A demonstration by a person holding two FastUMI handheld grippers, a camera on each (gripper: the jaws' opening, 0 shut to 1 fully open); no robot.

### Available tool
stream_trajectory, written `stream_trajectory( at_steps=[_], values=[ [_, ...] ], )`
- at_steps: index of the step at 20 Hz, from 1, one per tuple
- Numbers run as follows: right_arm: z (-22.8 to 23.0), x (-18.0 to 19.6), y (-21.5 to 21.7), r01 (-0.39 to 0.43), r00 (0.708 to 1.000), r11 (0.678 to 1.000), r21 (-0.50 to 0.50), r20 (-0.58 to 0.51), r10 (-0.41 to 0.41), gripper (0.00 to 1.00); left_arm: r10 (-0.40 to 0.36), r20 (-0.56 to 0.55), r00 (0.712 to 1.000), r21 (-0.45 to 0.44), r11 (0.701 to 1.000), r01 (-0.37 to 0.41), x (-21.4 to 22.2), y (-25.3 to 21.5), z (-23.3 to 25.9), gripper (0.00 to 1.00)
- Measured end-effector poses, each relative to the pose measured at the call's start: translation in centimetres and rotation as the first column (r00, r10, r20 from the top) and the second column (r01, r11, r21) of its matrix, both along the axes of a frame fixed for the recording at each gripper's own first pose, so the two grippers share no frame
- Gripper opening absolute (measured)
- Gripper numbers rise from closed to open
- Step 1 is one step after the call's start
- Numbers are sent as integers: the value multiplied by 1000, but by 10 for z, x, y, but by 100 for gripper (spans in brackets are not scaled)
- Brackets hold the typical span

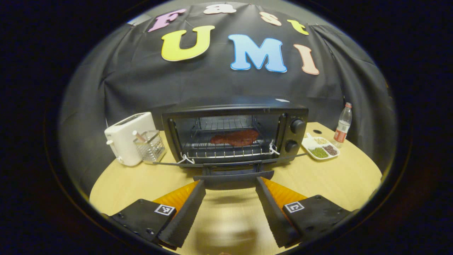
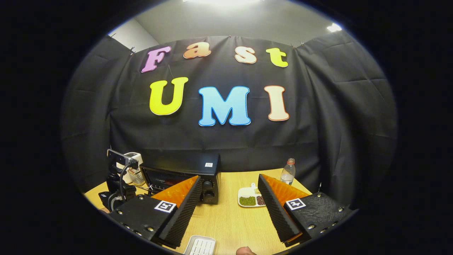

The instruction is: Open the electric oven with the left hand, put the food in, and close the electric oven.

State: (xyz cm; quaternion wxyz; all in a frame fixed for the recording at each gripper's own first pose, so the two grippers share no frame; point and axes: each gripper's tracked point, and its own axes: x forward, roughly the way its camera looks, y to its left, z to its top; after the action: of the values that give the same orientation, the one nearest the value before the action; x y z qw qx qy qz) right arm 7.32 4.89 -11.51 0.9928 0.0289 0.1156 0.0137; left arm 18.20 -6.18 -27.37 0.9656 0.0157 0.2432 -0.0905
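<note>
In the left gripper view our left gripper (image 1: 230, 205) hangs with its fingers spread wide and grasping nothing, pointing at the electric oven (image 1: 235, 136) at twelve o'clock, whose door (image 1: 233, 174) lies dropped open and level just beyond the fingertips. The food (image 1: 235, 137), a reddish-brown slab, rests on the rack inside, with a white toaster (image 1: 129, 138) at ten o'clock and a divided dish (image 1: 320, 148) at two. In the right gripper view our right gripper (image 2: 230, 209) hovers released above the table (image 2: 230, 219), the oven at eleven o'clock and a white tray (image 2: 201, 245) at six.
</note>
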Motion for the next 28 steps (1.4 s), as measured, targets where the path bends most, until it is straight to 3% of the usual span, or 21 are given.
stream_trajectory(
  at_steps=[4,6,7,8,11,13,19,20,23,28],
  values=[
    [-4,3,-1,21,1000,1000,0,-9,-21,97,-19,64,998,-10,1000,20,30,0,24,100],
    [-1,2,-1,32,999,999,-2,-3,-32,97,-13,101,995,-48,999,18,46,3,36,96],
    [0,2,-3,38,999,999,-7,2,-38,97,-6,124,992,-59,998,14,53,7,47,100],
    [3,2,-5,46,999,999,-8,9,-46,97,-1,153,988,-67,998,12,56,10,59,96],
    [15,3,-11,58,998,998,11,37,-58,96,6,229,973,-48,999,5,53,22,103,100],
    [25,0,-17,55,996,998,29,63,-56,96,14,297,955,-35,999,-4,38,28,139,96],
    [47,-22,-50,-7,992,999,33,128,3,96,96,394,914,-53,995,-81,-44,32,221,100],
    [50,-28,-58,-16,991,999,34,134,11,97,113,399,910,-57,994,-98,-60,29,232,95],
    [58,-40,-74,-37,987,999,32,159,32,96,148,418,896,-47,989,-141,-105,26,254,90],
    [77,-60,-89,-50,979,999,6,198,48,96,148,451,880,5,986,-168,-161,37,276,96]
  ],
)
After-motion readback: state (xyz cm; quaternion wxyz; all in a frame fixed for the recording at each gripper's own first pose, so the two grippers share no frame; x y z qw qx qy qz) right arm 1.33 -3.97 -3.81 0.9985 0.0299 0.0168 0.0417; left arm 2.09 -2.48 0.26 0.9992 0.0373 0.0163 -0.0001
